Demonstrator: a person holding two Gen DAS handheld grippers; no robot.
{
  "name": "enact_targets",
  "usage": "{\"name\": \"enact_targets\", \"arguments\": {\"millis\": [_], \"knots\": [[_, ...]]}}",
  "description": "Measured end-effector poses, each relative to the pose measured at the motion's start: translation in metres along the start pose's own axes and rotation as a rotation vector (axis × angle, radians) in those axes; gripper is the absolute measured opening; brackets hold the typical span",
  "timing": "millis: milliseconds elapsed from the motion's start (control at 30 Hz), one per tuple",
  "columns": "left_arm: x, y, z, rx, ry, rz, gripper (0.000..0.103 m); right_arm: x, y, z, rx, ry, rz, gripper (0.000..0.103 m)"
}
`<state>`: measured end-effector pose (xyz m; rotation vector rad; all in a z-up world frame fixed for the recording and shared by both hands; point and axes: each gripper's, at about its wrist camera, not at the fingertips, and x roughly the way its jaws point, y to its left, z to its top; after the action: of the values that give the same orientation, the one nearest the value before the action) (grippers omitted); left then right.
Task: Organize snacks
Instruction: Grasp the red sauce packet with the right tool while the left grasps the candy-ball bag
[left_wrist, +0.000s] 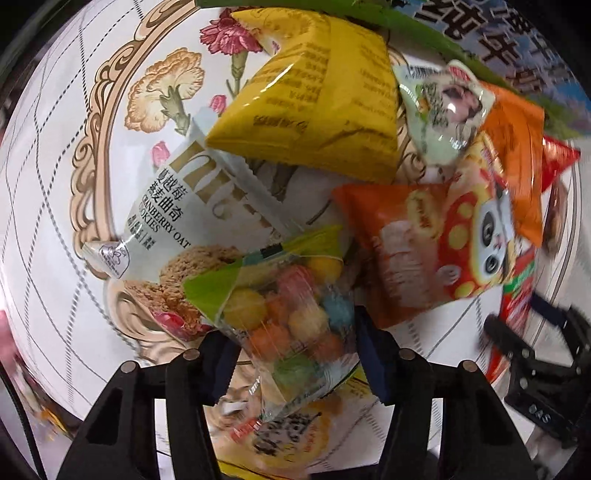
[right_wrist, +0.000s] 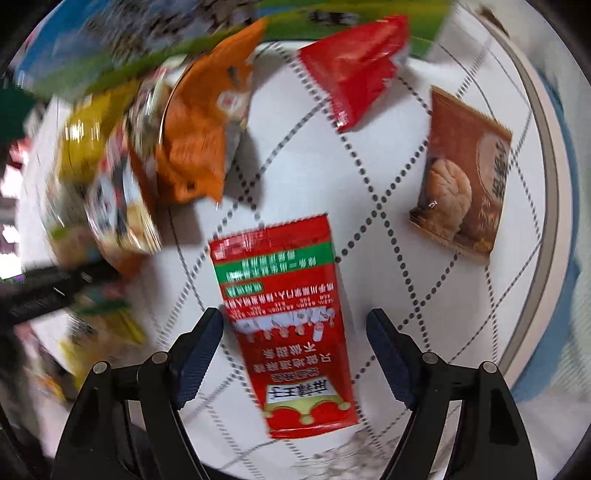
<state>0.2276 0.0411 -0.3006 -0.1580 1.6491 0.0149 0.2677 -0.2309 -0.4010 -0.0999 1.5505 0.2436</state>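
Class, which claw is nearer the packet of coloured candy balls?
Left. The left claw straddles the candy packet; the right claw straddles a red sachet farther away.

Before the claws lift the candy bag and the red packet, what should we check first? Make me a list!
1. Candy bag sits between the left gripper's pads: ok.
2. Left pads pressing on the bag: ok on the left side; the right pad looks just at its edge, so cannot tell fully.
3. Red packet lies between the right gripper's fingers: ok.
4. Right pads touching the packet: not ok, gaps show on both sides.
5. Cookie bag clear of the candy bag: not ok, they overlap.
6. Walnut packet out of the way: ok, it lies apart.
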Motion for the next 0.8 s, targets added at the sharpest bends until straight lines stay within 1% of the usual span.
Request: {"name": "enact_targets", "arguments": {"millis": [33,67,133,200,300,333,367,400,433,500,533,567,600,667,700,767,800], "knots": [[0.0,0.001,0.002,0.005,0.008,-0.004,0.058,0.002,0.006,-0.003,-0.032,-0.013,-0.028,0.077],[0.0,0.005,0.003,-0.001,0.019,-0.015,0.058,0.002,0.014,-0.005,-0.053,-0.03,-0.05,0.069],[-0.004,0.012,0.004,-0.044,0.042,-0.049,0.058,0.003,0.021,-0.011,-0.054,-0.053,-0.071,0.062],[-0.01,0.019,0.003,-0.097,0.05,-0.088,0.058,0.001,0.026,-0.016,-0.006,-0.053,-0.053,0.061],[-0.023,0.029,-0.004,-0.167,0.023,-0.136,0.058,-0.003,0.023,-0.014,0.124,-0.015,0.096,0.064],[-0.028,0.029,-0.007,-0.181,0.01,-0.144,0.058,-0.003,0.022,-0.012,0.152,0.005,0.141,0.068],[-0.03,0.03,-0.007,-0.188,0.003,-0.141,0.058,-0.003,0.022,-0.011,0.166,0.019,0.169,0.072],[-0.029,0.031,-0.005,-0.192,0.007,-0.137,0.058,-0.004,0.02,-0.008,0.171,0.02,0.176,0.072],[-0.03,0.035,-0.009,-0.196,0.015,-0.136,0.06,-0.004,0.02,-0.007,0.166,0.015,0.164,0.072],[-0.019,0.04,-0.007,-0.228,0.047,-0.131,0.061,-0.008,0.018,0.0,0.141,0.011,0.13,0.072],[-0.01,0.035,-0.002,-0.25,0.057,-0.145,0.061,-0.009,0.018,-0.001,0.131,0.008,0.115,0.072],[-0.004,0.035,-0.001,-0.271,0.055,-0.147,0.061,-0.007,0.021,-0.001,0.118,0.002,0.096,0.072],[0.0,0.033,0.001,-0.283,0.045,-0.128,0.06,-0.004,0.028,-0.001,0.108,-0.003,0.077,0.072],[0.004,0.014,0.006,-0.231,0.016,-0.082,0.058,0.0,0.036,-0.005,0.11,-0.026,0.047,0.072],[0.007,-0.002,0.009,-0.2,0.004,-0.052,0.057,0.001,0.041,-0.008,0.113,-0.041,0.035,0.072],[0.006,-0.015,0.011,-0.144,-0.023,-0.026,0.052,0.002,0.052,-0.012,0.103,-0.063,0.004,0.069],[0.006,-0.017,0.012,-0.131,-0.028,-0.017,0.052,0.003,0.056,-0.016,0.1,-0.069,-0.005,0.068]]}}
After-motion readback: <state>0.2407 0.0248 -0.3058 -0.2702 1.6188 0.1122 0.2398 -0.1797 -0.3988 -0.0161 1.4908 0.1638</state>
